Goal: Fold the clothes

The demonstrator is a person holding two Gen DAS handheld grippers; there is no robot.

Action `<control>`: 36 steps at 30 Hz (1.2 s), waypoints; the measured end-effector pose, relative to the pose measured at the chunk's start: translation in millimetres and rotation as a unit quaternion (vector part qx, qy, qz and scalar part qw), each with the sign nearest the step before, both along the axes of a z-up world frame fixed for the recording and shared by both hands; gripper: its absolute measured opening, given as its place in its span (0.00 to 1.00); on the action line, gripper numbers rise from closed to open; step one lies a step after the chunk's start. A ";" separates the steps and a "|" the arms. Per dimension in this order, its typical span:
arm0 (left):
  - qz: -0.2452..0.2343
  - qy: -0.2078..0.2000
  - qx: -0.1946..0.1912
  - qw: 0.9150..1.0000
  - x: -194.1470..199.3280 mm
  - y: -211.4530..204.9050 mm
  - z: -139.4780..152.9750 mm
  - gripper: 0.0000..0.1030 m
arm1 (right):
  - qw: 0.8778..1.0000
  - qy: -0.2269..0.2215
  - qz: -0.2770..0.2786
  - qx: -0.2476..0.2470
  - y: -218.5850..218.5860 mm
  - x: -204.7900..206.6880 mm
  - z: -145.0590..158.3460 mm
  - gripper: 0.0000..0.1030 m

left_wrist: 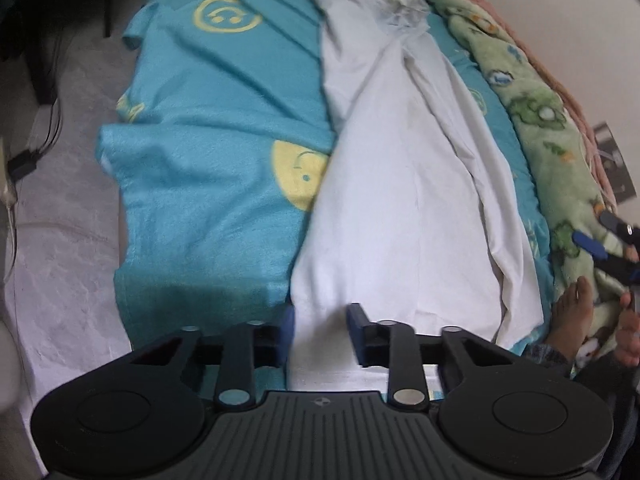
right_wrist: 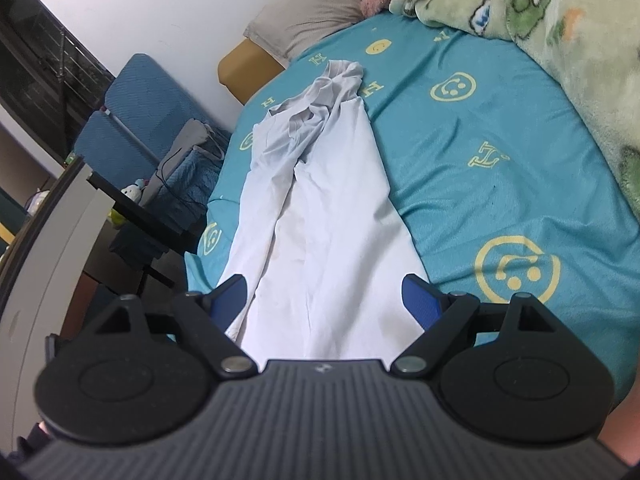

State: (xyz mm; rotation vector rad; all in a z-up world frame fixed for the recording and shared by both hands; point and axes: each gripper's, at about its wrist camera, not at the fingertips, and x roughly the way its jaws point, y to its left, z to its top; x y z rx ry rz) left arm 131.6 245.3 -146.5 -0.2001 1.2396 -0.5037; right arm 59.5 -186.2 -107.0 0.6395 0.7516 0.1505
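Note:
A white garment (left_wrist: pixel 396 184) lies lengthwise on a teal bedsheet with yellow smiley faces (left_wrist: pixel 216 128), its sides folded inward into a long strip. It also shows in the right wrist view (right_wrist: pixel 332 216), with the bunched collar end far away. My left gripper (left_wrist: pixel 320 320) is open, its blue pads astride the near hem of the garment. My right gripper (right_wrist: pixel 326 292) is wide open over the near end of the garment, holding nothing. The right gripper's fingers also show at the right edge of the left wrist view (left_wrist: pixel 608 240).
A green patterned blanket (right_wrist: pixel 560 32) and a pink one lie along the bed's far side. A grey pillow (right_wrist: pixel 316 12) is at the head. A blue chair (right_wrist: pixel 136 120) and dark desk stand beside the bed. A bare foot (left_wrist: pixel 572 312) rests on the bed. The floor (left_wrist: pixel 60 240) is pale.

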 end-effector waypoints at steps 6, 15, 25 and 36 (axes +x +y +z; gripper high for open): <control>-0.062 -0.033 0.096 0.993 -10.4 -45.5 24.9 0.03 | 1.000 0.003 -0.003 0.004 -2.0 -1.4 -0.3 0.83; -0.091 -0.148 0.182 0.968 -55.5 -121.8 108.2 0.02 | 0.999 0.015 -0.028 -0.023 -11.4 -6.0 -0.9 0.83; -0.162 -0.179 0.212 0.947 -95.4 -221.5 96.7 0.02 | 0.999 0.026 -0.040 0.000 -24.2 -10.4 -5.9 0.83; -0.124 -0.071 0.108 0.984 -79.2 -237.5 36.2 0.41 | 0.997 0.062 -0.017 0.032 -28.3 -5.8 -22.4 0.83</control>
